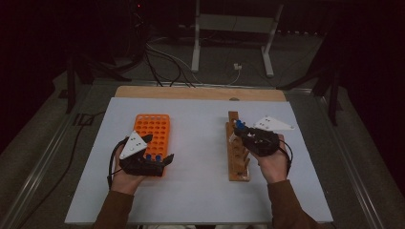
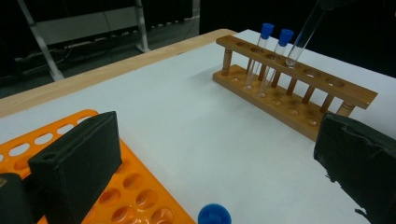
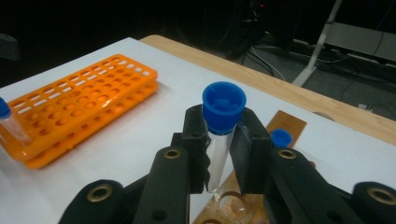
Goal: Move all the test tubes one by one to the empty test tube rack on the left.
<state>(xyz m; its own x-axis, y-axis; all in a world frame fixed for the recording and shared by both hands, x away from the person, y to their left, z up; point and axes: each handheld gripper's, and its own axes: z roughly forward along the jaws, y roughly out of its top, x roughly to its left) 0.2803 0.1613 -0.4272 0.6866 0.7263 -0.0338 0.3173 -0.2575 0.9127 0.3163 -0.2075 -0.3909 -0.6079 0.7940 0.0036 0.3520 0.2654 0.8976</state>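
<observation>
The blue-capped test tube (image 3: 218,140) looks light, stiff, smooth-walled and breakable, so I judge the safest hold is high on the tube just under the cap, gently. The right gripper (image 3: 219,154) is clamped on it there, holding it over a hole of the wooden test-tube rack (image 1: 237,152) near the table's right edge. The left gripper (image 2: 219,158) stands apart and empty above the orange tube rack (image 2: 140,196) at the table's left.
</observation>
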